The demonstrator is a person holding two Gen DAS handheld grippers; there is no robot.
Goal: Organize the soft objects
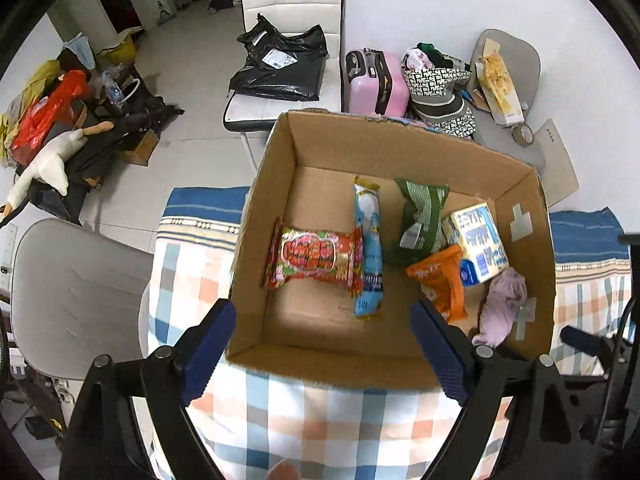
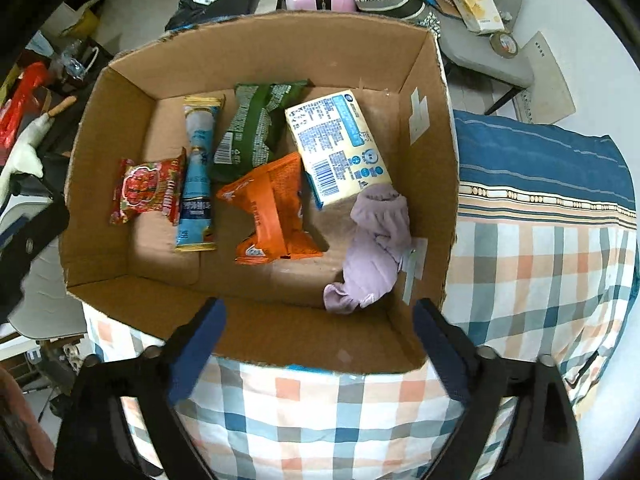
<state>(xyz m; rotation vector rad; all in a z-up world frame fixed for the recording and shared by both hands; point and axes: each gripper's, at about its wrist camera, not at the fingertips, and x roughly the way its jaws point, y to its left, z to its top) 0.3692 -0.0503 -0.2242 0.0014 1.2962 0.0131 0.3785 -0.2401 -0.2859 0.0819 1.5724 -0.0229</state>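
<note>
Left wrist view shows the left gripper [image 1: 322,344] nearest, its two blue fingers spread wide over the near edge of the cardboard box [image 1: 280,156], with nothing between them. In the right wrist view the right gripper [image 2: 318,338] is also wide open and holds nothing, above the near wall of the same box. The box stands on a checked cloth [image 2: 304,420]. Inside it, the lilac sock [image 2: 378,240] lies at the near right corner, against the right wall. Just beyond are the orange packet [image 2: 272,208] and the red packet [image 2: 146,192], with the long blue packet [image 2: 198,172] between them. Farther in lie the green packet [image 2: 252,128] and the pale yellow carton [image 2: 340,148], which touches the sock. Behind the box stands a pink suitcase [image 1: 374,84].
</note>
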